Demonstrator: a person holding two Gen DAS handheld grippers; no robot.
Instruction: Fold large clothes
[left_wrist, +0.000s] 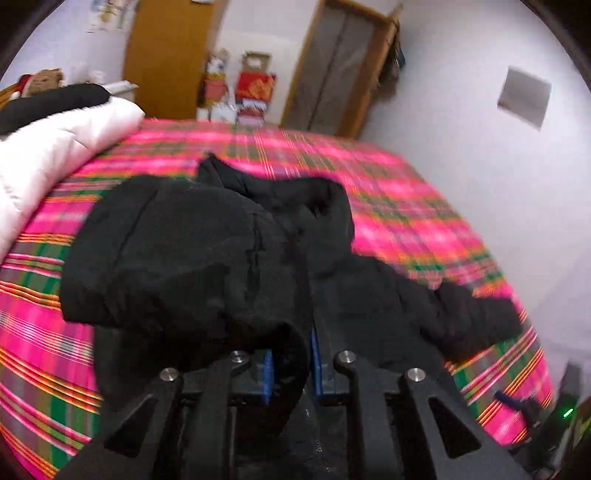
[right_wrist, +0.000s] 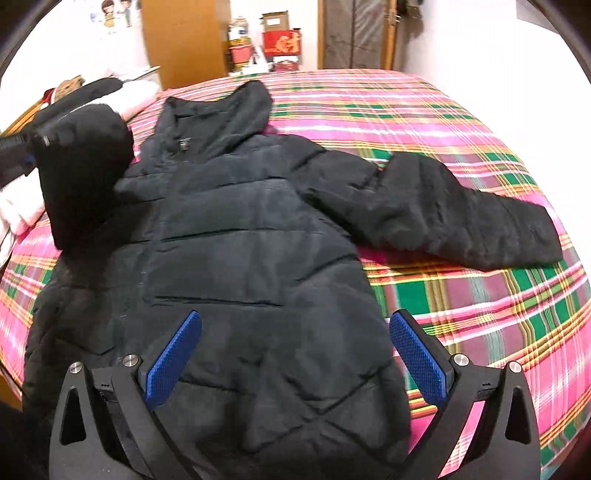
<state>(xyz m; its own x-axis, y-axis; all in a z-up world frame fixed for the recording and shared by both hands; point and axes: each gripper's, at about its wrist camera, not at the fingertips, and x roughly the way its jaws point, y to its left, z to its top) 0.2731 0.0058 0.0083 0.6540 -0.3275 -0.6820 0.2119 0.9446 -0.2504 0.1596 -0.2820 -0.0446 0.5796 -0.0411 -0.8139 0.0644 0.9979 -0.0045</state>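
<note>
A black quilted puffer jacket (right_wrist: 236, 236) was spread out on a bed covered with a pink, green and orange plaid sheet (right_wrist: 480, 295). Its hood (right_wrist: 236, 114) was pointed toward the far end, and one sleeve (right_wrist: 443, 214) was stretched out flat to the side over the plaid. The other sleeve (left_wrist: 177, 258) was lifted off the bed, pinched tight between the blue pads of the left gripper (left_wrist: 291, 354), so a good chunk of that view was blocked by bunched black fabric. The right gripper (right_wrist: 295, 354) was hung over the jacket's lower hem with its fingers spread wide, nothing held. A pale pink padded garment (left_wrist: 55, 155) was piled at the bed's edge next to the lifted sleeve. Past the bed, a wooden door (right_wrist: 184, 40) and some red boxes (right_wrist: 280, 44) were seen against the wall.
</note>
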